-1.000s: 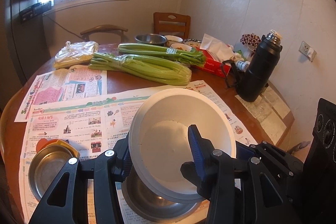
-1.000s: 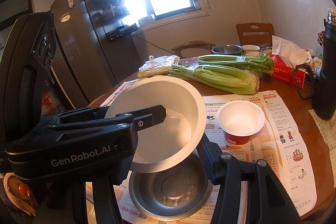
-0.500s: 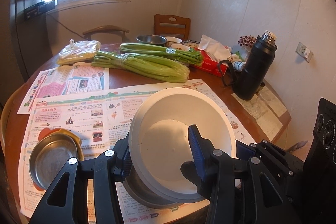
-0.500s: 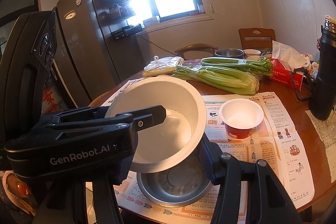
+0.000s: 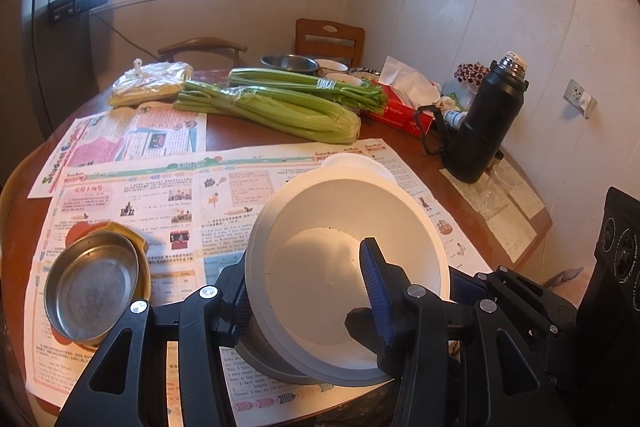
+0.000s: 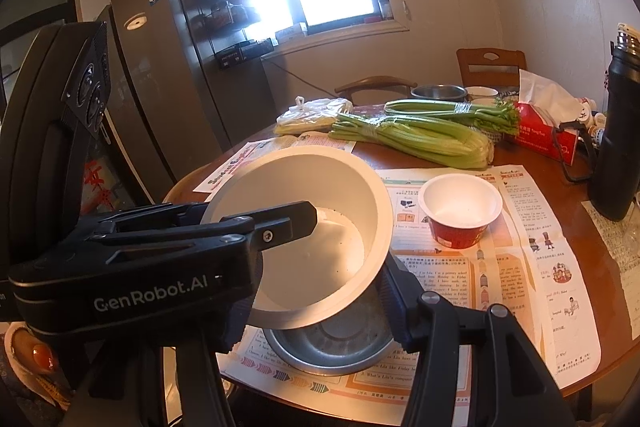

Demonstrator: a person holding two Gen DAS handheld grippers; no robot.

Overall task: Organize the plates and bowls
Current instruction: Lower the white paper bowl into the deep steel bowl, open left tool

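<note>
Right wrist view: your jaws grip white bowl [image 6: 320, 227] tilted over steel bowl [image 6: 332, 343]; nesting unfinished. Red cup [image 6: 460, 215], beyond jaws, remains.

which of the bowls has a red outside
The small cup-like bowl standing alone on the newspaper: red outside, white inside. The others are plain white or bare steel.

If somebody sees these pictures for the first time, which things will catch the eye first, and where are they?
First comes the big white bowl, tilted at the table's near edge, with both tongs on its rim above a steel bowl. Beyond it, two celery bundles lie across the table, in front of a red tissue box. A tall black flask stands at the right, near the wall.
</note>
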